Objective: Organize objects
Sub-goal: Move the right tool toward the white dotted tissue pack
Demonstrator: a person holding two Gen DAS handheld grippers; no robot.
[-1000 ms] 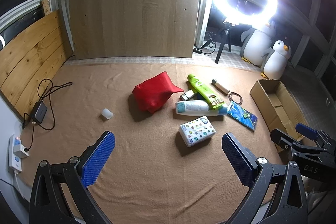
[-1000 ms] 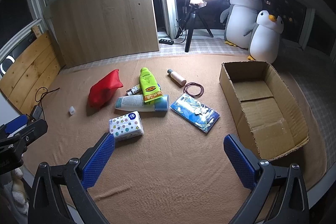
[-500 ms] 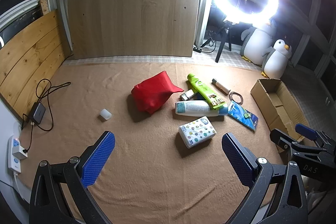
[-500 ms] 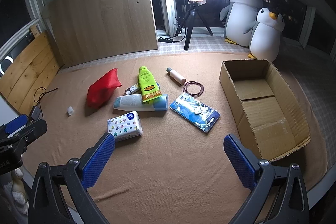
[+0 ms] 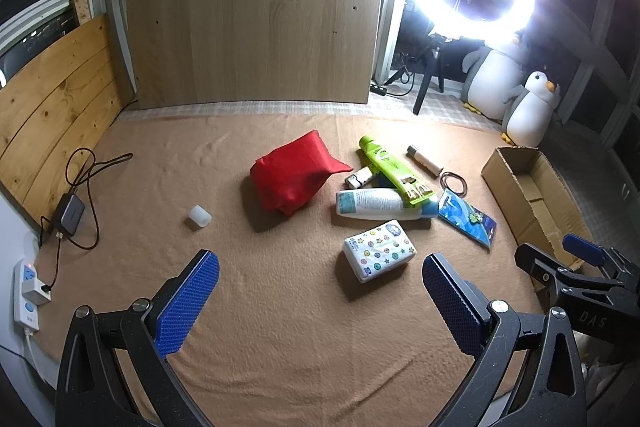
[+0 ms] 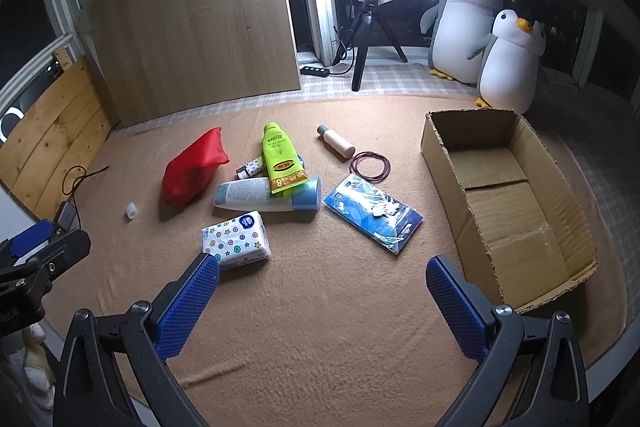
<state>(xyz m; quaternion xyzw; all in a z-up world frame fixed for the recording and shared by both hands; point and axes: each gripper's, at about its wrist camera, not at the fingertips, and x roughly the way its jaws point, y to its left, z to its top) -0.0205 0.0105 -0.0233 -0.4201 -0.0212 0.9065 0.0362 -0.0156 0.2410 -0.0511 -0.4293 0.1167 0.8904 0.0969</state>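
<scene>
Both grippers, left [image 5: 320, 295] and right [image 6: 322, 297], hang spread and empty; star-patterned white tissue pack [image 6: 236, 241] lies nearest, beside the empty cardboard box [image 6: 516, 211] — straddle its short sides squarely

"DAS" on the black clamp [image 5: 592, 321], a big "8" on the green tube [image 6: 281, 163], other print unreadable

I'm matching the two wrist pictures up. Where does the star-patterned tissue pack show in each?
Left wrist: tissue pack lies right of centre, in front of the white bottle.
Right wrist: tissue pack lies left of centre, just beyond the left fingertip.
Shared landmark: the red pouch.
</scene>
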